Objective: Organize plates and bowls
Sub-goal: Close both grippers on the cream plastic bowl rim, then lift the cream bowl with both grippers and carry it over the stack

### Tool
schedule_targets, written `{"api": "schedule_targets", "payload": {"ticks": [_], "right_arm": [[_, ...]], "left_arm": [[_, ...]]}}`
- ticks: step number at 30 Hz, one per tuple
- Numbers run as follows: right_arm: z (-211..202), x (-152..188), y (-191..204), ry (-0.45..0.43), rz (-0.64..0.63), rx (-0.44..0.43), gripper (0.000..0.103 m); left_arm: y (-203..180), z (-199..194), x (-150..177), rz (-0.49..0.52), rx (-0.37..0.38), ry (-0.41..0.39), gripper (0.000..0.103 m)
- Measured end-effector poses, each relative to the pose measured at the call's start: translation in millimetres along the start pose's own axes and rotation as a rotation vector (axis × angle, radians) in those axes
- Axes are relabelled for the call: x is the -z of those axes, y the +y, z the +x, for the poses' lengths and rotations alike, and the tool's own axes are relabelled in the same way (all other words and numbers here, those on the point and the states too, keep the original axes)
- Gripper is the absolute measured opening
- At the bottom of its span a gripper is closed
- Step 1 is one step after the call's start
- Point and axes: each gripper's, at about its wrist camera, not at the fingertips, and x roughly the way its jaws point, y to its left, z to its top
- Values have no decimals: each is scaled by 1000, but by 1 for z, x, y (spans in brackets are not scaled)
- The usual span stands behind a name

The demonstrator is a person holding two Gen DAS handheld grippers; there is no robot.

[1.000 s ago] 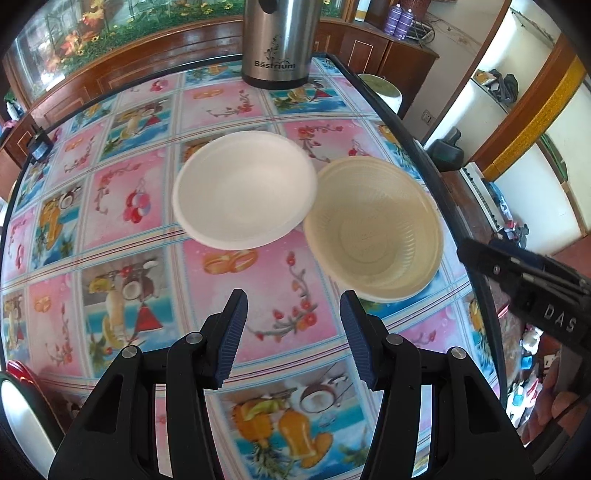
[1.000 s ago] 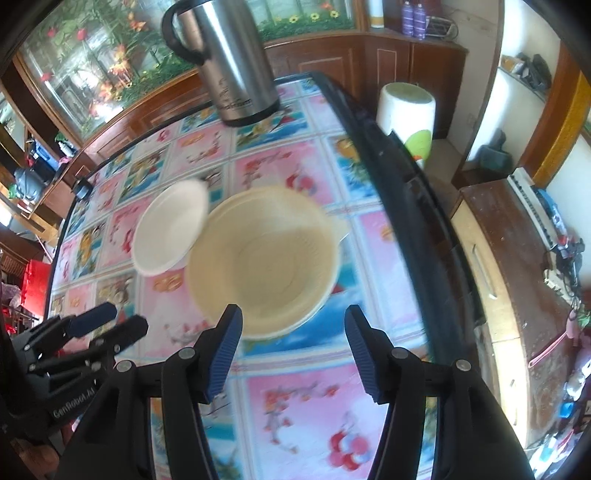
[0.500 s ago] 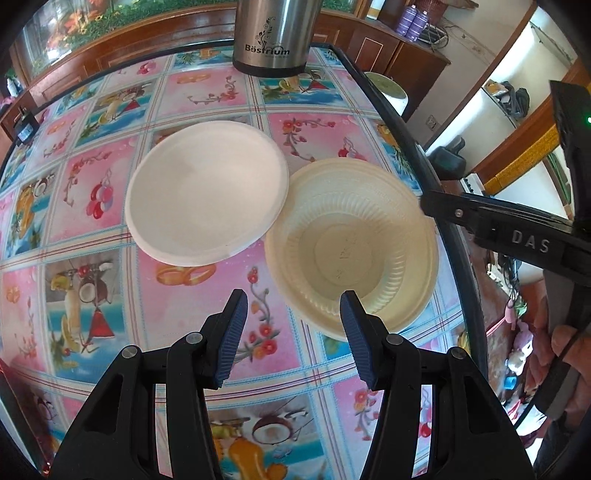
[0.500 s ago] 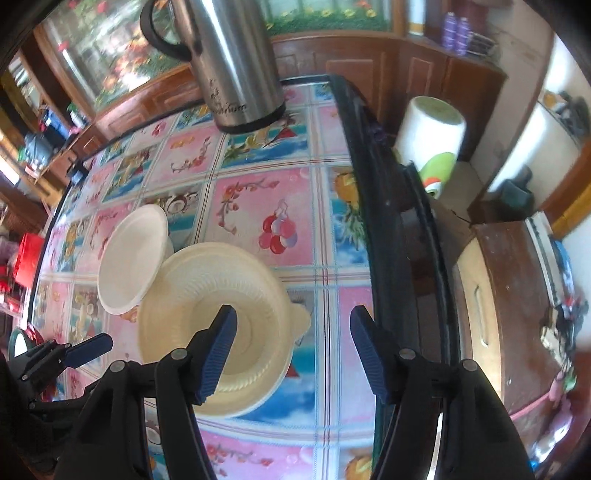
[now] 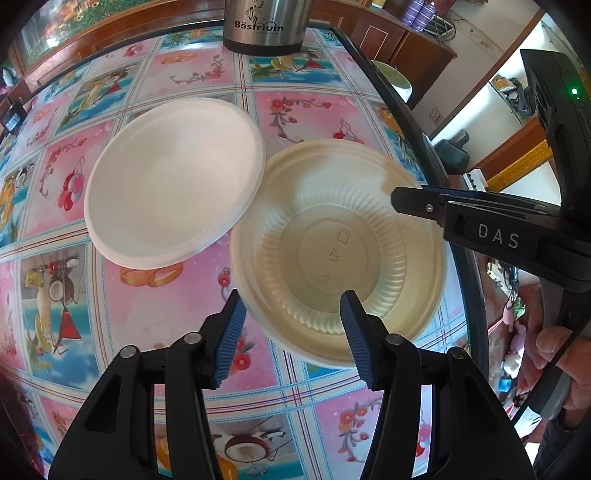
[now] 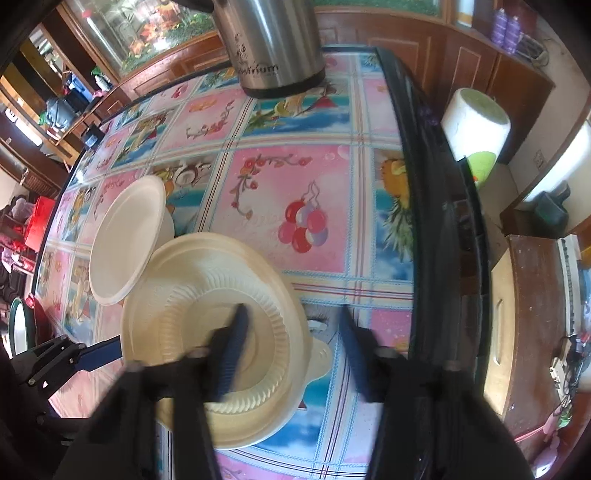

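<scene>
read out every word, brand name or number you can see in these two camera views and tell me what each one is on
"Bästrium": brand on the steel kettle, sharp in the left wrist view, blurred in the right.
"DAS": white letters on the right gripper body.
"21": faint embossed number on the cream bowl floor; a small box mark and more characters beside it are too faint to read.
White plate and tablecloth: no text.

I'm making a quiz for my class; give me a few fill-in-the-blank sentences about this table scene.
1. The white plate leans its rim on the ribbed cream ____.
2. The steel kettle carries the brand name ____.
3. The closing right tongs straddle the bowl's ____, nearest the table edge.

Missing: bowl; Bastrium; rim
</scene>
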Motion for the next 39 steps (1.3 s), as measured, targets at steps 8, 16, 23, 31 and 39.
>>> {"api": "schedule_targets", "payload": {"ticks": [8, 16, 23, 31, 39], "right_arm": [[-5, 11, -2, -1, 10, -8, 11], [-12, 38, -2, 6, 78, -41, 10], [-17, 64, 4, 2, 156, -104, 9], [-18, 88, 35, -1, 175, -157, 9], [-16, 96, 83, 1, 156, -219, 9]], "left_arm": [[9, 4, 4, 8, 12, 22, 30], [19, 2, 18, 14, 43, 52, 20], [36, -5, 32, 12, 68, 75, 17], [72, -26, 57, -14, 75, 92, 15], [114, -59, 83, -43, 23, 66, 15]]}}
